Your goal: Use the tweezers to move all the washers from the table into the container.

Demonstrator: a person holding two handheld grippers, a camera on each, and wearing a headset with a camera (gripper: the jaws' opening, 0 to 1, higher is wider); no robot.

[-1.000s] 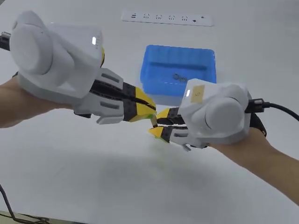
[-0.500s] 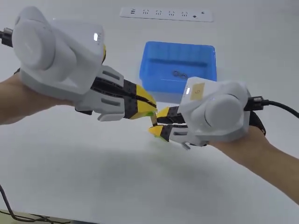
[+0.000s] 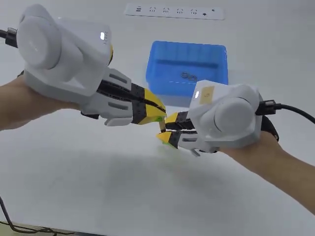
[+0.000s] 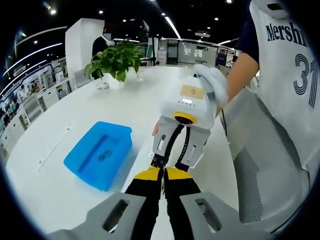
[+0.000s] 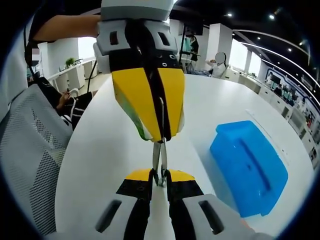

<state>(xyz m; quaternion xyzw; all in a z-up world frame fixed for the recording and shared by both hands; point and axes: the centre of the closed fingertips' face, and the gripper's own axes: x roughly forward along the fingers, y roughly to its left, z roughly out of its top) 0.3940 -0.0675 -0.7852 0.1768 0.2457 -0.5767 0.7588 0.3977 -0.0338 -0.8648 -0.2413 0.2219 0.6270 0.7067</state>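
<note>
Our right gripper (image 5: 160, 176) pinches thin silver metal tweezers (image 5: 159, 161); our left gripper (image 5: 161, 139), meeting it tip to tip, clamps their other end. Open white table (image 3: 98, 187) surrounds both; just beyond sits the blue plastic container (image 3: 167, 61), small metal washers (image 3: 188, 76) inside.

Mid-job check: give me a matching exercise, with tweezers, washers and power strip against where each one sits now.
1 tweezers
2 washers
3 power strip

A on the table, beyond the blue container
B clamped between left gripper and right gripper
C inside the blue container

Pairs: 1-B, 2-C, 3-A
</note>
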